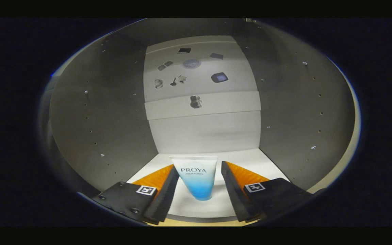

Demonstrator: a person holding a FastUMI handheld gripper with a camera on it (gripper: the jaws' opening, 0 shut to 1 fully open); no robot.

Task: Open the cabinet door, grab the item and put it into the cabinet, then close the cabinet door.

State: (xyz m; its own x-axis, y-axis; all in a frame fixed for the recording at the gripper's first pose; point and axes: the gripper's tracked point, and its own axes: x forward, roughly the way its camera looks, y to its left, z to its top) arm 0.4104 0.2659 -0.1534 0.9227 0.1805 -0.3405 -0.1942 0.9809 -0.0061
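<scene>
The cabinet (97,112) is seen from inside, its grey side walls framing a white back panel. The gripper (197,180) is held apart above the white shelf. The tube (196,177) stands between its fingers; contact cannot be told.

I see the tube (197,177) standing on the cabinet floor (250,160) between my gripper's (198,170) spread fingers, touching neither, with the side walls left (104,112) and right (294,105) and the back panel (206,132) beyond it.
</scene>
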